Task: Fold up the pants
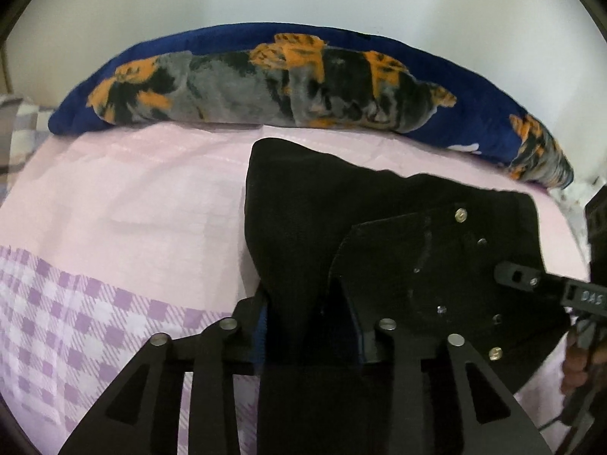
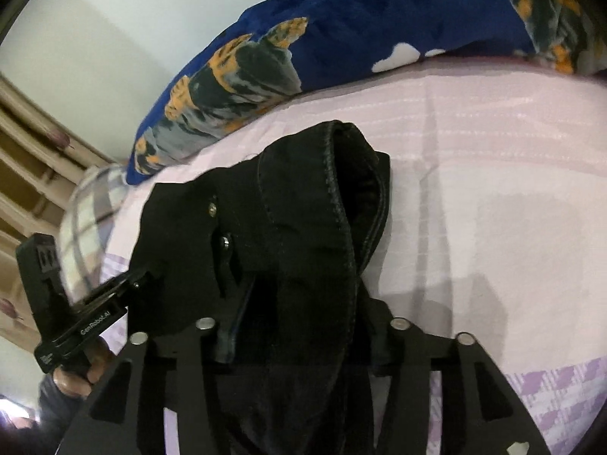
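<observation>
black pants lie bunched on the pink bed sheet; left gripper and right gripper fingers half-open, cloth between, grip unclear; mid-fold, releasing; next smooth flat.

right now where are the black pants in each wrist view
Left wrist view: black pants fill centre and lower right, running down between the fingers.
Right wrist view: black pants sit centre, bunched, draping down between the fingers.
Shared landmark: blue pillow behind them.
</observation>
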Tool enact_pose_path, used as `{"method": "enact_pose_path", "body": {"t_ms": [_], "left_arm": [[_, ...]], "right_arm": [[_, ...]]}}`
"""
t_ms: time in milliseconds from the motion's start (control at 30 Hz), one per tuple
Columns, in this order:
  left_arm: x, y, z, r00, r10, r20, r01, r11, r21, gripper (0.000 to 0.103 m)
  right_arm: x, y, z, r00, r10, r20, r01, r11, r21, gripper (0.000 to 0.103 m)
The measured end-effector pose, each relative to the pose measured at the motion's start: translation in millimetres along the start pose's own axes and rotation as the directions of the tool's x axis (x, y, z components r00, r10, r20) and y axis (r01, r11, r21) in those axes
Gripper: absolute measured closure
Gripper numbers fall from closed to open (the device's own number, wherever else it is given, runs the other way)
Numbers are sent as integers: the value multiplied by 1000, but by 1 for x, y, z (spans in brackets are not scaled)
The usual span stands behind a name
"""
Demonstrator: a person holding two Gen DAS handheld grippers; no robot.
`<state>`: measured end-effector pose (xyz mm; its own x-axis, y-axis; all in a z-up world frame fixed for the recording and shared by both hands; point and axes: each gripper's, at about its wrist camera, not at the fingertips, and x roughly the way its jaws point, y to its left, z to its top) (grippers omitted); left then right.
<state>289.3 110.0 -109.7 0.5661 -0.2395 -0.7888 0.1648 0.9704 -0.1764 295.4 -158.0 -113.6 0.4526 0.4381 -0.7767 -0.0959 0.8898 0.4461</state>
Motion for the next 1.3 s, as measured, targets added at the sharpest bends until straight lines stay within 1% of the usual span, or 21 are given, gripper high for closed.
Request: {"method": "enact_pose_path", "body": {"t_ms": [100,233,267,367,500,600,767,833,1000,1067,1133,1233,1300], "left_arm": [[4,4,-3,1000,7,4,-7,1000,-23,57],[5,6,-7,1000,26,9,-26,999,-29,52],[5,5,-8,999,34,11,-34,999,-29,50],[1,1,-13,998,57,11,-57,998,-22,49],[-11,-5,-24,997,81,5,-81,997,-4,48],[-22,-11,-32,995,98,-4,-98,995,2,48],[-45,-24,-49,988,154,-12,-154,988,15,48],[-57,-26,-58,986,168,-3,-168,986,1,47],[-89,-35,-79,977,213,30,-212,977,-28,40],[-102,-40,-88,976,217,37,-215,976,-35,37],[-111,-46,-96,974,221,41,-220,975,-37,36],[-125,-55,-108,970,236,53,-235,972,-28,36],[-133,-62,-115,965,251,68,-251,968,-18,36]], "right_arm": [[-1,2,-3,1000,-24,21,24,1000,-15,51],[-5,4,-5,996,-73,43,75,996,-38,42],[-6,5,-6,995,-84,48,86,995,-40,42],[-9,11,-11,992,-112,54,115,992,-56,41],[-22,19,-28,986,-148,74,155,984,-88,38],[-32,20,-44,983,-161,86,168,982,-85,36],[-53,23,-65,974,-182,135,191,980,-62,34],[-65,24,-74,972,-179,154,188,981,-46,33],[-83,33,-99,965,-201,170,210,977,-36,31],[-91,37,-110,961,-206,183,213,977,-24,25],[-100,41,-120,956,-215,199,222,975,-12,22],[-112,52,-134,945,-234,230,244,970,-15,17],[-119,60,-143,932,-263,251,279,960,-30,13]]}}
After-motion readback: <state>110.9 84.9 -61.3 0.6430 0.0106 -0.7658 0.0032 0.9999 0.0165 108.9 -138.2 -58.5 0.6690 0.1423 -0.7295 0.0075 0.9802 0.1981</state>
